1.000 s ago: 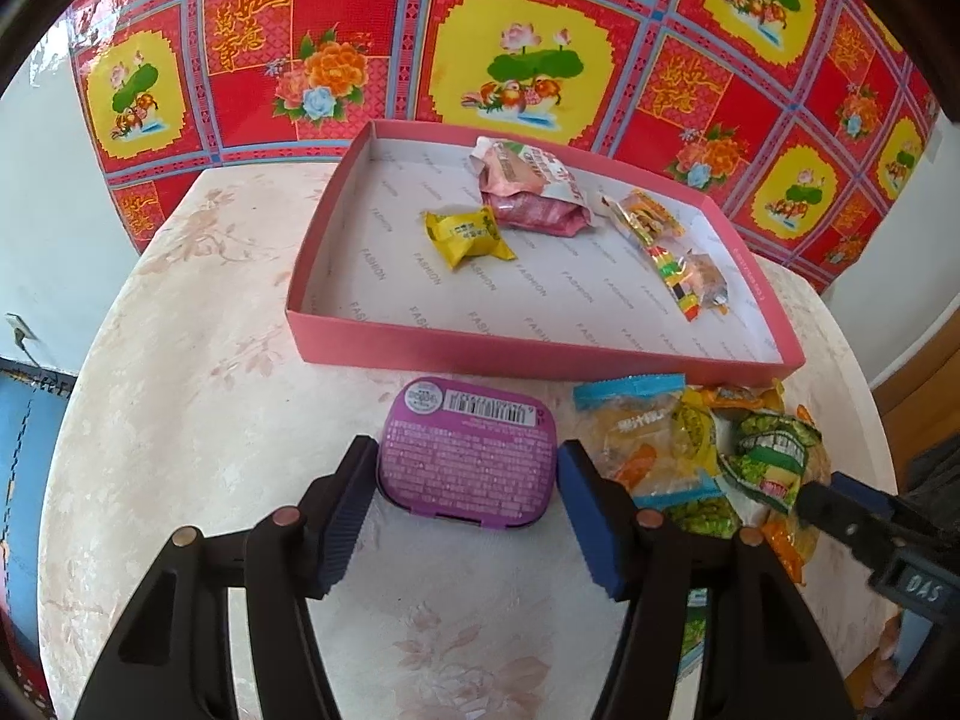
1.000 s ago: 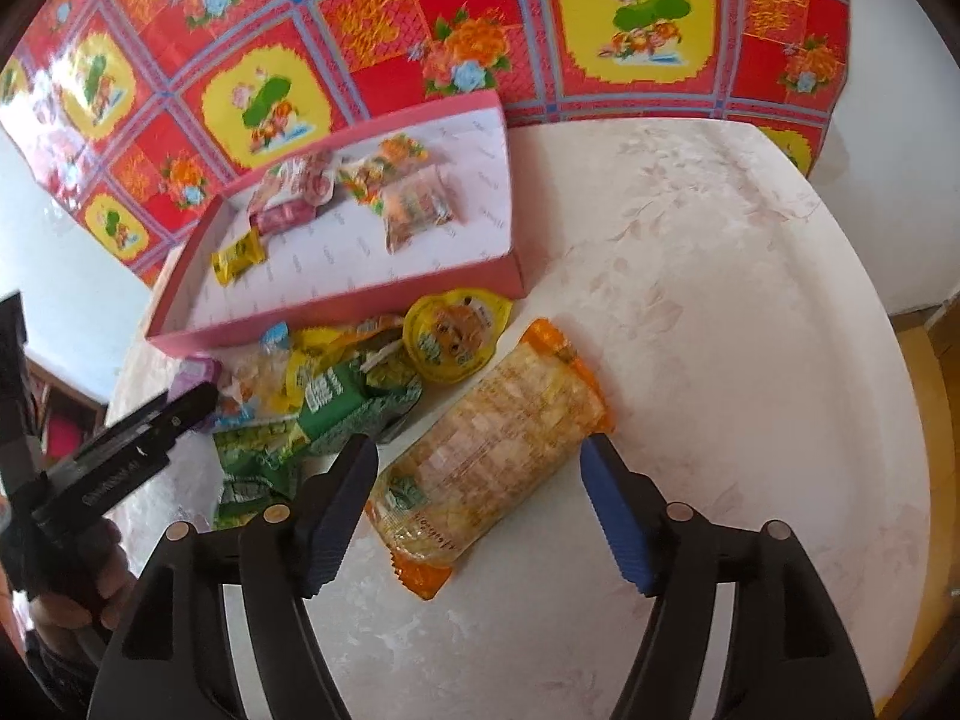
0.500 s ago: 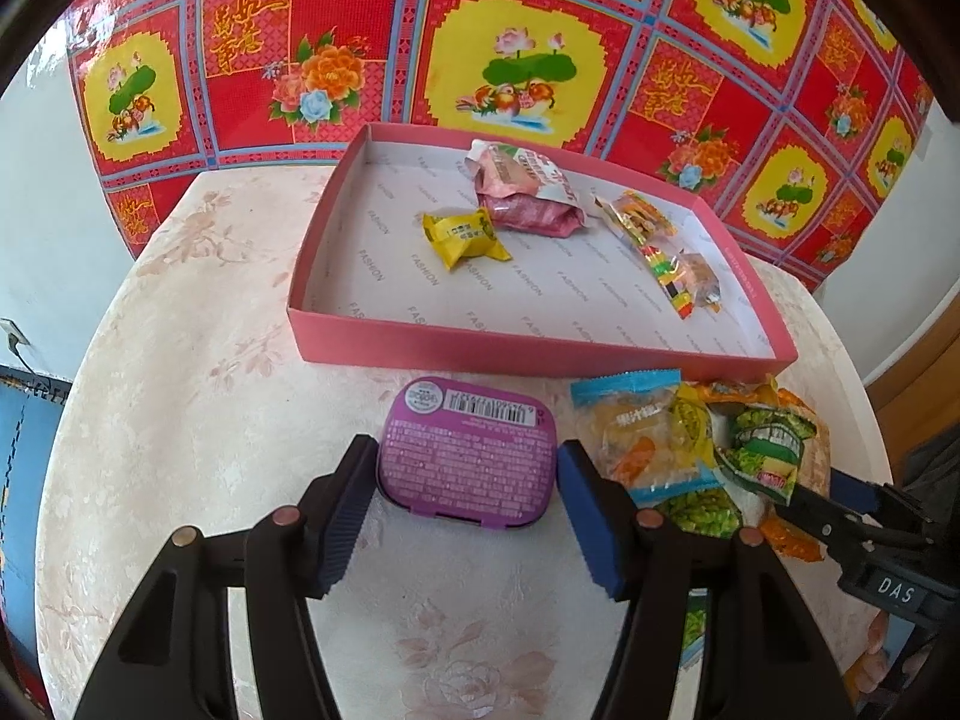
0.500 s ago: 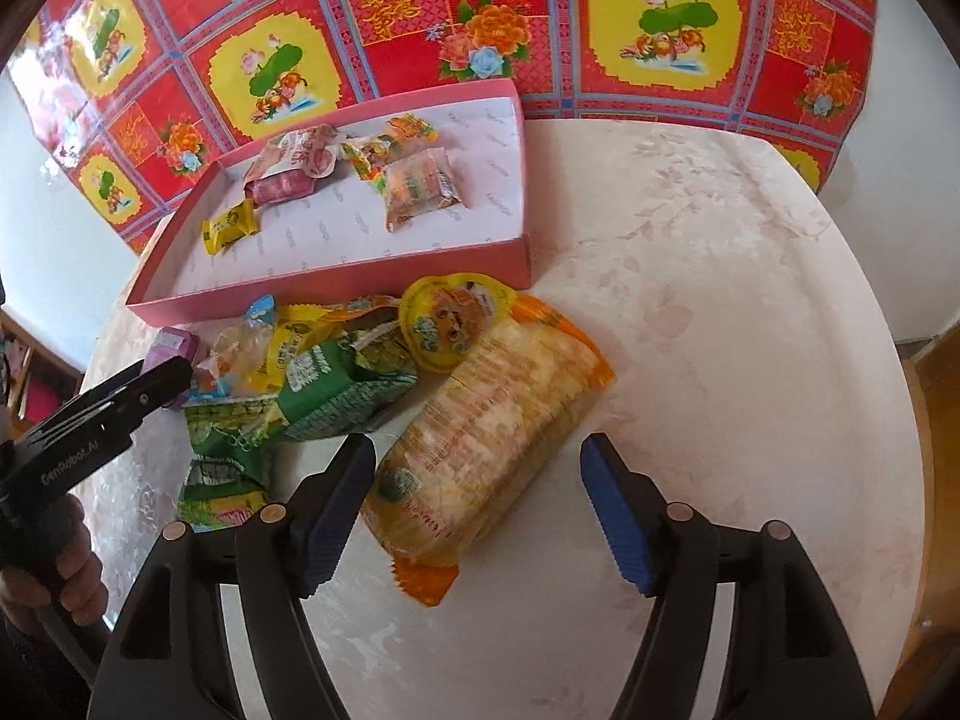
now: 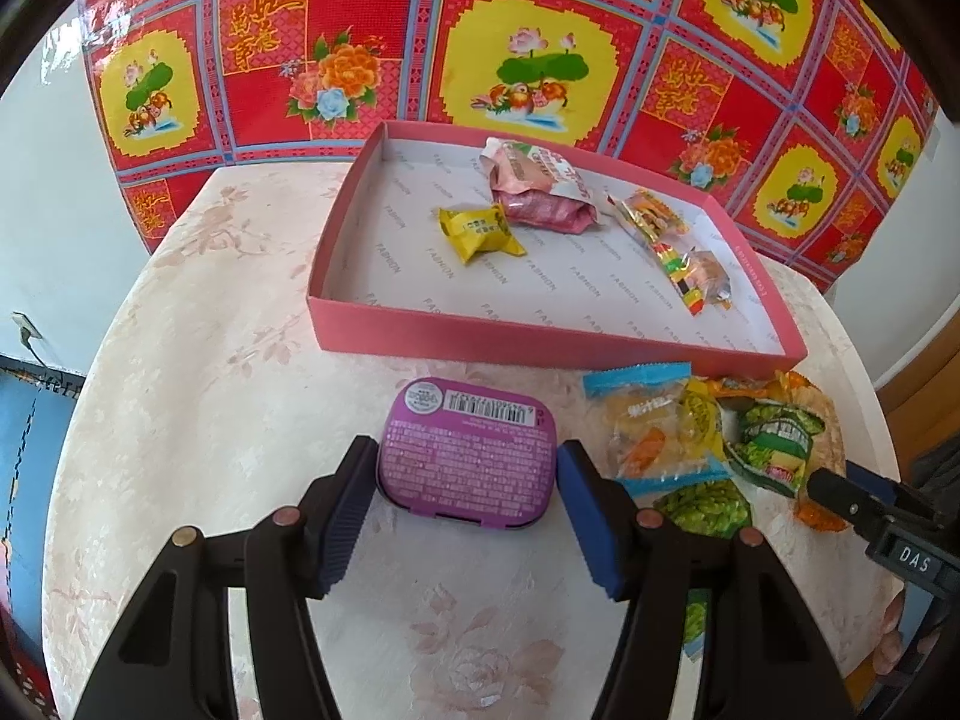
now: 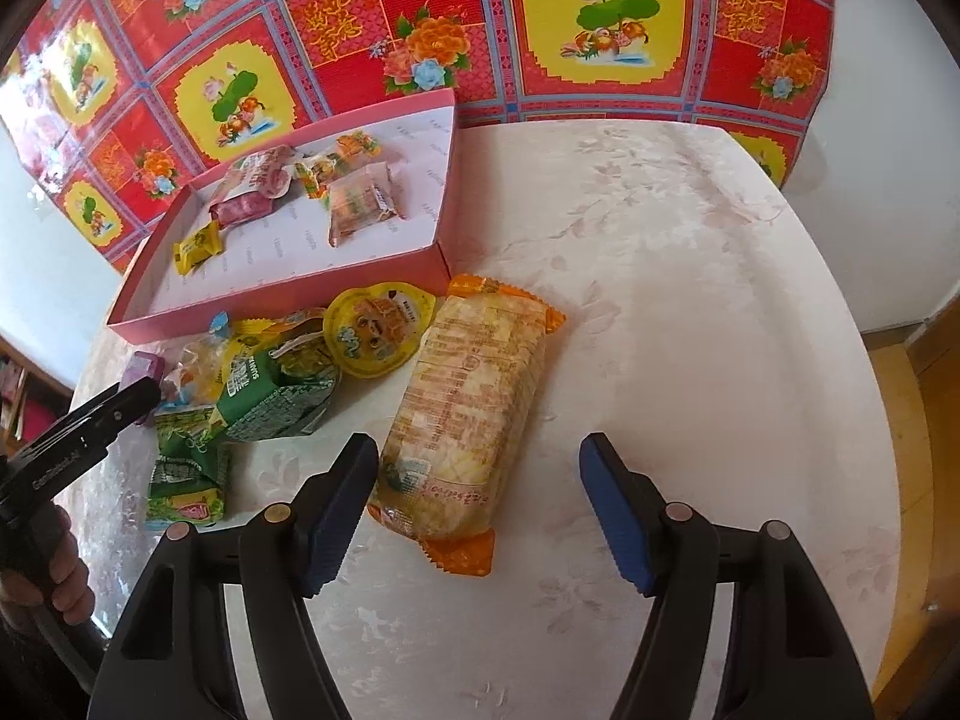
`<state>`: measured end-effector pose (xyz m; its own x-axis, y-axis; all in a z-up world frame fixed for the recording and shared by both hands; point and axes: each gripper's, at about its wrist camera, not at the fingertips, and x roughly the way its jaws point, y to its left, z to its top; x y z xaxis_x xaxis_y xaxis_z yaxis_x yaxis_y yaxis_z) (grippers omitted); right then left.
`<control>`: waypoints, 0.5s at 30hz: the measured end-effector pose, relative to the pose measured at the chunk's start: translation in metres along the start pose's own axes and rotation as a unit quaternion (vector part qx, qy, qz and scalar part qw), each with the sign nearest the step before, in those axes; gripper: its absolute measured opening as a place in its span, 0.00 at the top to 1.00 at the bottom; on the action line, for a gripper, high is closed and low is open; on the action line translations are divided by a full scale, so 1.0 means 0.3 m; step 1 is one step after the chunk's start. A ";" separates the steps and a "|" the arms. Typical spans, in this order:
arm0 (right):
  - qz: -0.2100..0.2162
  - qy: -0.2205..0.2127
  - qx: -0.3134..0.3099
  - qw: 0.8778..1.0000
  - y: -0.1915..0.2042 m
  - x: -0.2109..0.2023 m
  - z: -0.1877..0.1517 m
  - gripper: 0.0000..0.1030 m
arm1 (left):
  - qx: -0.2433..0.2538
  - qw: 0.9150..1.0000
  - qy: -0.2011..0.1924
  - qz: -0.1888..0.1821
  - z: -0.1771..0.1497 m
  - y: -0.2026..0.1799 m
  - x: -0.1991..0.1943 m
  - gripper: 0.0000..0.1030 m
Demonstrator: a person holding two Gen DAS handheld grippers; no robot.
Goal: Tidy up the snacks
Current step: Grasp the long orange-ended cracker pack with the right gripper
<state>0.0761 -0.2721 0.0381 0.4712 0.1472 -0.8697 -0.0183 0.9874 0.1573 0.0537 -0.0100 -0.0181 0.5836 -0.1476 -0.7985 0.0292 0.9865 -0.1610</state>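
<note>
Clamping purple tin (image 5: pixel 467 457) — left gripper (image 5: pixel 465 501) jaws.

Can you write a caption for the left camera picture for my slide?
Left gripper closed on a purple tin on the table, in front of a pink box of snacks.

A round table (image 5: pixel 198 396) covered in a pale cream cloth with faint pink flower patterns stands against a wall. Behind it hangs a bright red sheet (image 5: pixel 372 30) printed with yellow medallions of lotus flowers and ducks, orange peonies, gold Chinese characters and blue grid lines; the same sheet (image 6: pixel 600 18) fills the background in the right view. Plain white wall (image 5: pixel 48 192) shows at either side of it. A wall socket (image 5: pixel 25 327) with a cord sits low on the left. Wooden flooring (image 6: pixel 924 420) is visible past the table's right edge.
</note>
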 end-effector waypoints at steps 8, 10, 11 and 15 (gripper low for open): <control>-0.004 -0.012 0.002 1.000 -0.004 -0.014 0.011 0.31 | -0.012 1.000 -0.002 0.006 -0.007 0.013 -0.010 0.38; -0.011 -0.014 -0.008 1.000 0.015 0.002 0.023 0.31 | -0.012 1.000 -0.004 0.004 -0.007 0.015 -0.015 0.38; -0.016 -0.015 -0.011 1.000 0.020 0.007 0.026 0.31 | -0.011 1.000 -0.006 0.004 -0.007 0.015 -0.019 0.38; -0.023 -0.015 -0.011 1.000 0.020 0.026 0.028 0.36 | -0.011 1.000 -0.012 0.009 -0.004 0.022 -0.037 0.38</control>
<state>0.0871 -0.2656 0.0361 0.4974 0.1010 -0.8616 -0.0162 0.9941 0.1071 0.0464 -0.0021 -0.0111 0.6027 -0.1275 -0.7877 0.0013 0.9873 -0.1588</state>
